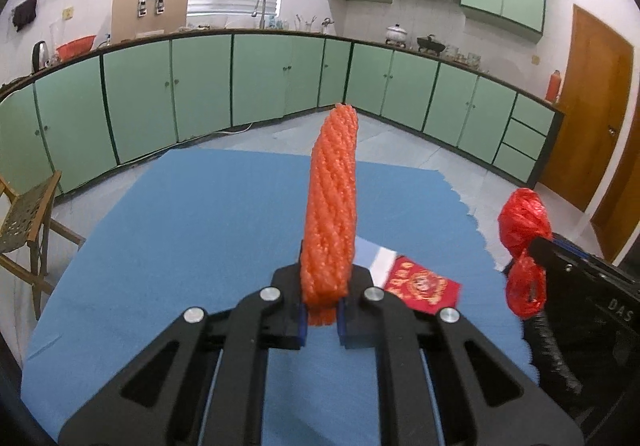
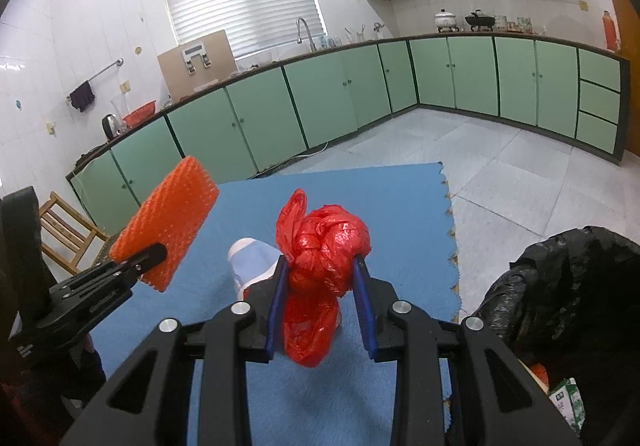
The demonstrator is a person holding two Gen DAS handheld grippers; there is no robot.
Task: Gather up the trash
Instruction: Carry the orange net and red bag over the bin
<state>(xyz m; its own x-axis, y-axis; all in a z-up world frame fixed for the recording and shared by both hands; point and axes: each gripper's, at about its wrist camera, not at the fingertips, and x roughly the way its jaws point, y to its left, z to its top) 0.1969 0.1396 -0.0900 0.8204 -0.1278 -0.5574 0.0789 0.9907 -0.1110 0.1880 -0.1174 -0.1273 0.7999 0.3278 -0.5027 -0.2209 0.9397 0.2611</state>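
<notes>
Because both pieces of trash are off the desk and ready for the bin, each is pinched by one end only. The orange foam net (image 1: 330, 205) stands up between the left gripper (image 1: 323, 320)'s fingers, which are clamped nearly together on its lower end. The knotted red plastic bag (image 2: 320, 258) sits between the right gripper (image 2: 320, 286)'s fingers, held partly apart by its bulk. A red packet (image 1: 424, 288) lies on the blue desk (image 1: 180, 246); a black bin bag (image 2: 560, 286) waits beside the right gripper, probably the drop point.
</notes>
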